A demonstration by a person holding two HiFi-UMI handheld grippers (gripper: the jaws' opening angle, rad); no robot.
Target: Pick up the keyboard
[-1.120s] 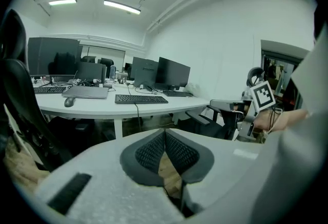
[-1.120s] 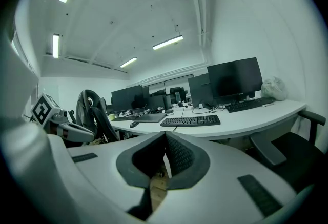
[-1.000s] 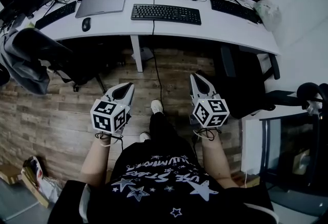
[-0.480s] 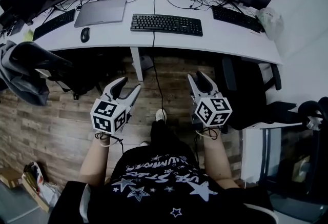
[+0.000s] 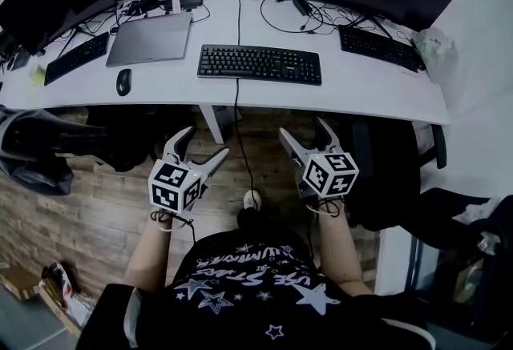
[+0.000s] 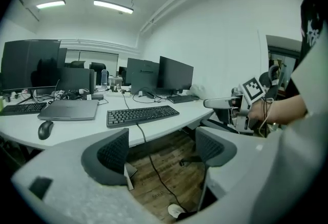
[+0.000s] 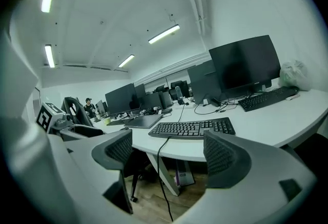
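Keyboard flat on desk, well ahead of our left gripper and right gripper. Both jaws opening wide; we hold nothing between them.

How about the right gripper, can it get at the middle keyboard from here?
Probably yes. The right gripper hangs just short of the desk, jaws opening and empty, and the keyboard lies near the front edge with nothing over it. It must move forward first.
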